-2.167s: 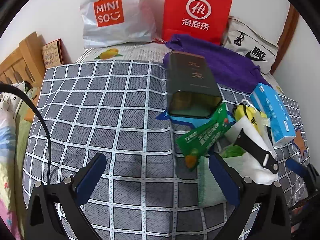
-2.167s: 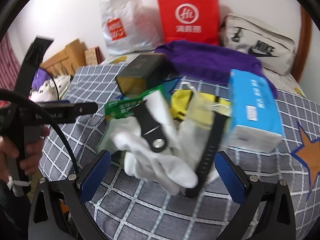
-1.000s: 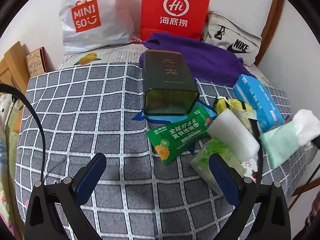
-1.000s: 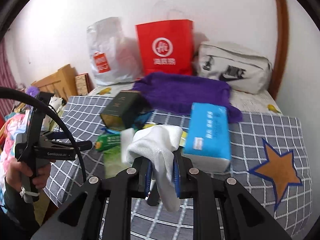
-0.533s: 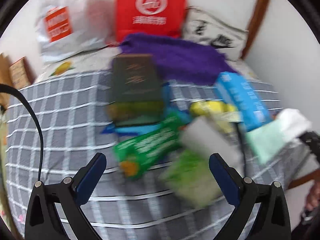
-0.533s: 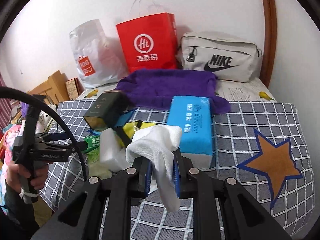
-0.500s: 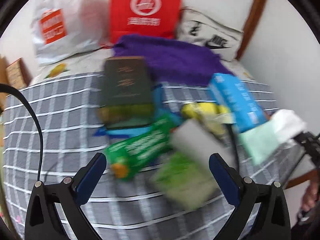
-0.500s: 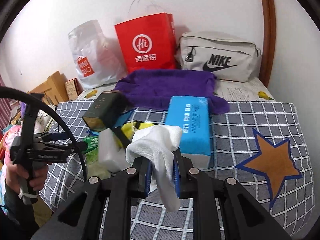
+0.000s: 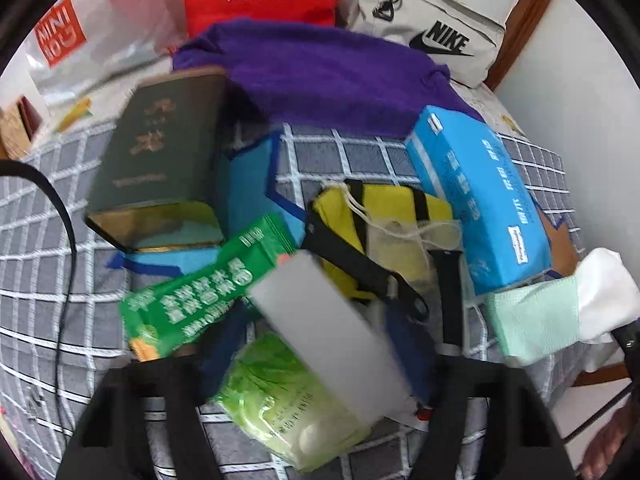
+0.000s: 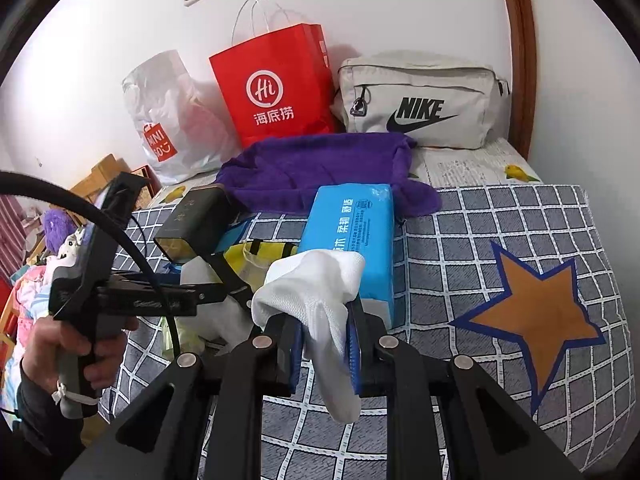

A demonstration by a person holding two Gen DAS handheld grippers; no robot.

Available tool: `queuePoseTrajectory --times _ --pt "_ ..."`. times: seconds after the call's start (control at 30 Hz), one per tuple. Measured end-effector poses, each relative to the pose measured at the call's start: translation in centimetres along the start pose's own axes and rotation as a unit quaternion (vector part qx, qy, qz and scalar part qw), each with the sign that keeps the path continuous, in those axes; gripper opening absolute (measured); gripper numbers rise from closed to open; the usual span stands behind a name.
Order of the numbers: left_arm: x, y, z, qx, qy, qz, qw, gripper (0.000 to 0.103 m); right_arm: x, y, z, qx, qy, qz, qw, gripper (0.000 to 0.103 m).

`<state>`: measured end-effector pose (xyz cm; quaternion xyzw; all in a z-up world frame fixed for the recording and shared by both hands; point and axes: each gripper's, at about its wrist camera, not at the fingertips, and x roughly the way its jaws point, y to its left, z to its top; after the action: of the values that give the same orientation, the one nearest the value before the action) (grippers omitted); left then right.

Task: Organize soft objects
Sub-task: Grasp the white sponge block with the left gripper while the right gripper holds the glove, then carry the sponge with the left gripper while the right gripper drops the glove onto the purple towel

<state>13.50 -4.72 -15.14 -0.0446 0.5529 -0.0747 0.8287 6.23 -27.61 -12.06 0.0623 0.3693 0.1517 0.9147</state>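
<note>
My right gripper is shut on a white sock and holds it above the checked bed cover; the sock, with a mint-green cuff, also shows at the right of the left wrist view. My left gripper is open, its fingers astride a white sponge block that lies on a green tissue pack. Whether the pads touch the block is blurred. A purple towel lies behind the pile. A yellow pouch lies beside the block.
A dark green tin, a green snack packet, a blue tissue pack and black straps crowd the pile. A red bag, a Miniso bag and a Nike bag stand against the wall.
My left gripper has moved forward and down into the pile, so the white block now sits between its fingers. My right gripper has stayed shut on the sock, nearly still.
</note>
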Motion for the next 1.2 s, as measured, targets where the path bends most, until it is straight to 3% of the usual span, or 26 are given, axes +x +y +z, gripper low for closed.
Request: queuePoseTrajectory --times 0.07,0.17,0.6,1.2 --pt "-0.2 0.1 -0.1 -0.003 -0.002 -0.02 0.9998 0.053 0.0 -0.1 0.1 0.0 0.0 0.004 1.0 0.019" --pt "-1.4 -0.1 -0.2 0.018 -0.025 -0.005 0.9995 0.052 -0.1 0.0 0.1 -0.002 -0.003 0.006 1.0 0.019" --pt "-6.4 2.5 0.8 0.014 -0.077 -0.029 0.9966 0.051 -1.0 1.6 1.3 -0.018 -0.014 0.009 1.0 0.019" --pt "-9.6 5.9 4.4 0.01 -0.127 -0.023 0.9915 0.051 0.3 2.8 7.1 -0.015 -0.031 0.02 0.999 0.019"
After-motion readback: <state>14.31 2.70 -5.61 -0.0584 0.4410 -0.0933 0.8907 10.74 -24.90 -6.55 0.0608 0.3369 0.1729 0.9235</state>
